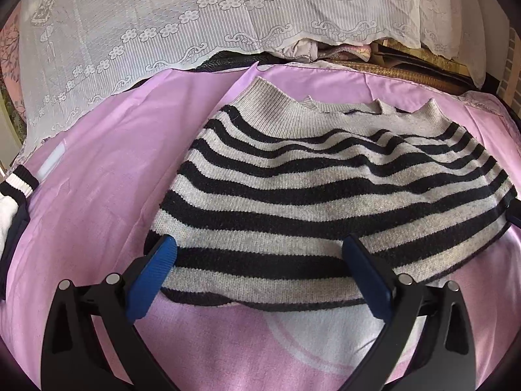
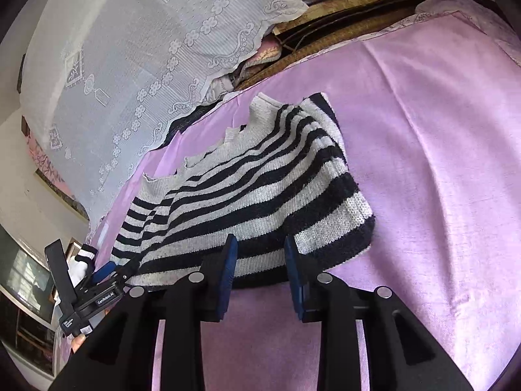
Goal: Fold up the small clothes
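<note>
Lying across the middle of both views is a black-and-grey striped sweater, spread on a pink sheet that covers what looks like a bed; its plain grey ribbed band runs along the far edge, toward the top of the frame, and its near hem sits in the lower centre. In the left wrist view the left claw stands wide apart, one blue pad at the lower left and the other at the lower right, both over the near hem of the sweater with the knit between them but not pinched. In the right wrist view the right claw is partly apart, its two blue pads a narrow gap from each other at the sweater's near edge; the cloth lies at the tips and whether a pad touches it cannot be told. The left claw also shows at the lower left of that view, by the sweater's left corner. A white lace cover fills the upper left of both frames, draped over a heap behind the bed. At the left edge of the left wrist view lies a white garment with a black-and-white ribbed cuff. No box, basket or other container can be made out.
</note>
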Motion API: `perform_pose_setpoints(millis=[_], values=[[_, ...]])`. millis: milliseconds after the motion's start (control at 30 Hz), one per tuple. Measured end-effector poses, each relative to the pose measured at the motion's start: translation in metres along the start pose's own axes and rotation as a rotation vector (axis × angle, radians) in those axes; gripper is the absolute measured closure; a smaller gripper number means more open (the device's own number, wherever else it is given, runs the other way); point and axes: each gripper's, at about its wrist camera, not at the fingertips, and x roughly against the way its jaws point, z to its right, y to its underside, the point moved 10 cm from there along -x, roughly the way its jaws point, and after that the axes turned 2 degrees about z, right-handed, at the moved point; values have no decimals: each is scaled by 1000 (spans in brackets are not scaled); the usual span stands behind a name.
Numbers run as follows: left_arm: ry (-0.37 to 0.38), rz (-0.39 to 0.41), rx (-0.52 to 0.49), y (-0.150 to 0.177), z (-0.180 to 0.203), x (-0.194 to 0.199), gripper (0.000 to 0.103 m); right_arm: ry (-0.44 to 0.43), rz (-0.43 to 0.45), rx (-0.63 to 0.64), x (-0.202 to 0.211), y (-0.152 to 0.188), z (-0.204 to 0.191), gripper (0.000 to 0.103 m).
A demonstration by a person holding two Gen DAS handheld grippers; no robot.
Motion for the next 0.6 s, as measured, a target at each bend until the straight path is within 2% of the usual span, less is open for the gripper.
perform_pose_setpoints(millis=[33,100,200,267,400,500,600], values=[[3,1,7,1,-1,3,4,9,18,17,5,-1,-5,65],[19,0,25,2,-1,10,4,-17,40,55,10,-2,-22,61],[111,0,66,-3,4,18,4,-75,27,117,6,4,-58,57],[124,3,82,-7,5,19,4,-86,13,175,-4,9,-82,51],[94,-4,102,-15,-3,11,4,-58,-13,275,-31,18,-113,49],[96,-20,138,-19,-11,1,4,-49,-27,285,-50,18,-122,48],[58,-18,106,-25,-13,-11,4,-19,-51,283,-72,16,-119,43]])
